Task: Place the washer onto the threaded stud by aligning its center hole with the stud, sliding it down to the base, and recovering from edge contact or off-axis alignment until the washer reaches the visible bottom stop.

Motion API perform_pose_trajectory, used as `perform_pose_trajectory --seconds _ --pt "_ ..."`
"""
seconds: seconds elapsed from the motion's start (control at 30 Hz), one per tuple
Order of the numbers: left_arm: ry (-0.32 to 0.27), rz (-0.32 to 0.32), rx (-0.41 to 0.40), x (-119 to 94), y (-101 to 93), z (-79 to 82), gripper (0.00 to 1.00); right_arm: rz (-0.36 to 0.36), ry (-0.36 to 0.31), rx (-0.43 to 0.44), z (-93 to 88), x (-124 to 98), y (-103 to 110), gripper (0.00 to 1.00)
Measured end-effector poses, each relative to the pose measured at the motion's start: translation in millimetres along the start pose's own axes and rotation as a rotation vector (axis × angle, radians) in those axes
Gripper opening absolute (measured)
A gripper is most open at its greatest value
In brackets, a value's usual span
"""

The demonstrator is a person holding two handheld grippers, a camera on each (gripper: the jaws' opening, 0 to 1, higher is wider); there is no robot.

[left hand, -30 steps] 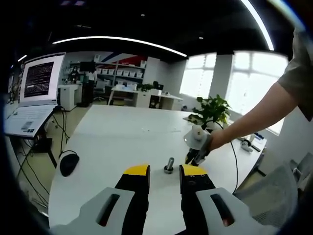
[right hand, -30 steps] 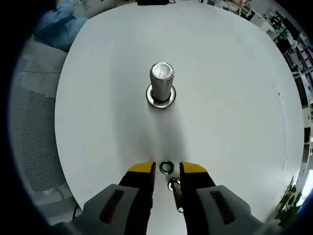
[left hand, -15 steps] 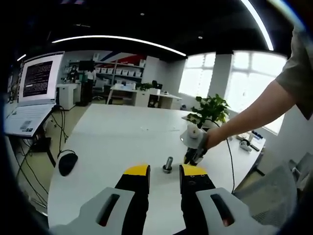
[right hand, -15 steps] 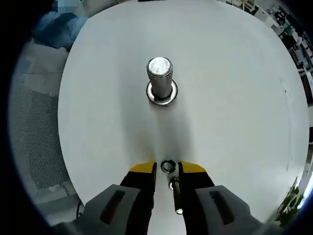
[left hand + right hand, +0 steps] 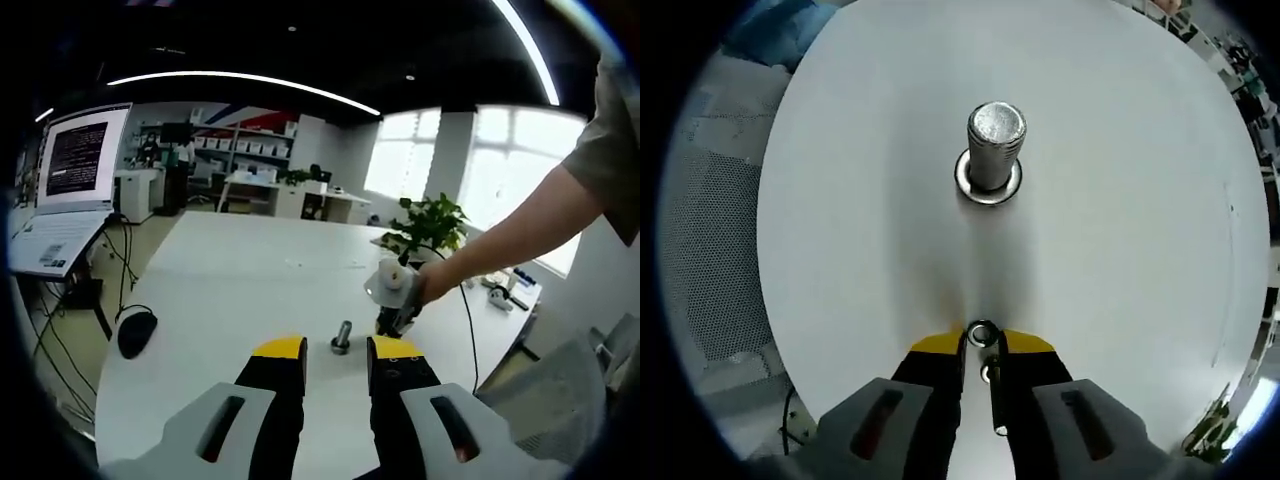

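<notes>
The small silver metal ring washer (image 5: 982,333) sits pinched between the yellow-tipped jaws of the right hand-held gripper (image 5: 982,343), above the white round desk (image 5: 1120,250) and short of the upright grey threaded metal stud (image 5: 995,150), which stands on its round flanged base on the desk. In the left gripper view, the left hand-held gripper (image 5: 335,352) hovers with its jaws spread apart, the stud (image 5: 342,336) just beyond its tips, and the right hand-held gripper (image 5: 392,322), gripped by a person's hand (image 5: 432,284), just beside the stud. A black computer mouse (image 5: 134,333) lies well apart near the desk's edge.
</notes>
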State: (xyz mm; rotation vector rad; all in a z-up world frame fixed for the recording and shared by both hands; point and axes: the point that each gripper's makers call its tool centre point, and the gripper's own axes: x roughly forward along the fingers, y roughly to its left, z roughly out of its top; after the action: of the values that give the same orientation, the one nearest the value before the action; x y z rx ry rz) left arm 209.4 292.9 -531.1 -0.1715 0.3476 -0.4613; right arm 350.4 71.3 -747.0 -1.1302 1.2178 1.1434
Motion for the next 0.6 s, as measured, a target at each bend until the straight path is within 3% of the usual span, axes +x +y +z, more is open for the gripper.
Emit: perform_pose_trajectory --seconds 0.17,0.33,0.5,0.6 --pt "0.0 -0.001 -0.002 0.1 0.1 0.2 0.22 -0.004 -0.011 0.036 0.0 0.0 -0.8 0.13" --pt "-0.001 0.0 -0.003 -0.1 0.5 0.3 0.22 -0.035 -0.017 -0.002 4.8 -2.7 1.3 0.13" --pt "0.005 -0.002 -0.002 0.2 0.0 -1.1 0.22 -0.019 -0.023 0.085 6.2 -2.1 -1.4 0.13" --pt "0.001 0.0 -0.003 0.2 0.1 -0.1 0.22 -0.022 -0.016 0.068 6.5 -0.3 -2.2 0.13"
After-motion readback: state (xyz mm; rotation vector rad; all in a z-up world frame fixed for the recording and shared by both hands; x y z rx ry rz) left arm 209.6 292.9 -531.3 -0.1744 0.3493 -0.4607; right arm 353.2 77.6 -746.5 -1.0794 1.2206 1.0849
